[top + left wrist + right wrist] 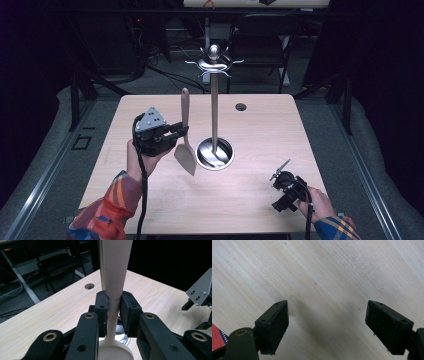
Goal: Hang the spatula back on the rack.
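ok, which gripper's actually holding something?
The left gripper: shut on the beige spatula handle, beside the metal stand. The right gripper is open over bare table.

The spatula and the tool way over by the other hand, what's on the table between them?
In the high view, the shiny round base of the metal stand sits between the spatula and the right tool; otherwise bare table.

Cropped and hidden parts

The spatula point(115, 290) ran off at twelve and six o'clock; its neck sat hidden between the pads.
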Demonstrator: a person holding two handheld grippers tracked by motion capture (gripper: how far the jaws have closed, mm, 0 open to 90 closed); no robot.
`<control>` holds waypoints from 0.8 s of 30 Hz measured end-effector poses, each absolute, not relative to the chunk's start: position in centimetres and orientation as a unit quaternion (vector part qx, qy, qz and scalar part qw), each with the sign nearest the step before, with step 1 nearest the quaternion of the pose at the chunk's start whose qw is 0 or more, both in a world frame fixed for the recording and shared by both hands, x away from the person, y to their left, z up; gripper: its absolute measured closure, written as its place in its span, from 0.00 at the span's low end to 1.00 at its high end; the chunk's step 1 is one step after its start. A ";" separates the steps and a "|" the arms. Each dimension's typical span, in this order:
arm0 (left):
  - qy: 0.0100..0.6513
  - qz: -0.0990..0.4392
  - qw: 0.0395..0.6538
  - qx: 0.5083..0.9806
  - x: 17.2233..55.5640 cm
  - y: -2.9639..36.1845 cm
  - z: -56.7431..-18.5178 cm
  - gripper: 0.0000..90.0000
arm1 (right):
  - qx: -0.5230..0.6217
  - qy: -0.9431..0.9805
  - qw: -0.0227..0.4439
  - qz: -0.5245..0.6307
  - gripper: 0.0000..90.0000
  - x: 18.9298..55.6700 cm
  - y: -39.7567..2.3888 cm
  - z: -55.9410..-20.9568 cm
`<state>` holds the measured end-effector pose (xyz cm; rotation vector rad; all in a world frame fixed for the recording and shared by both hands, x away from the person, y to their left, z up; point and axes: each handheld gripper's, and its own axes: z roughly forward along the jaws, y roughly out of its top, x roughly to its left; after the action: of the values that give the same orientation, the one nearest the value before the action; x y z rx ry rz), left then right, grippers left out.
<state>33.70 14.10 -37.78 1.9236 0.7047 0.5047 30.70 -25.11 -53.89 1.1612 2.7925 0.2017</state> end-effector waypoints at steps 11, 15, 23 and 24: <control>0.291 0.212 0.495 0.791 33.8 13.5 -37.3 0.86 | 0.380 0.921 0.054 0.068 0.21 30.7 -25.1 -53.8; 0.288 0.215 0.496 0.791 33.9 13.3 -37.0 0.86 | 0.381 0.920 0.053 0.069 0.21 30.7 -25.1 -53.9; 0.287 0.215 0.498 0.790 34.2 13.0 -36.6 0.86 | 0.381 0.920 0.053 0.073 0.21 30.7 -25.1 -53.9; 0.287 0.215 0.499 0.789 34.3 12.9 -36.6 0.86 | 0.381 0.920 0.053 0.072 0.21 30.7 -25.1 -53.9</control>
<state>34.26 12.93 -36.59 1.9100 0.6939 0.5211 30.69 -25.10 -53.91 1.1586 2.7973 0.2187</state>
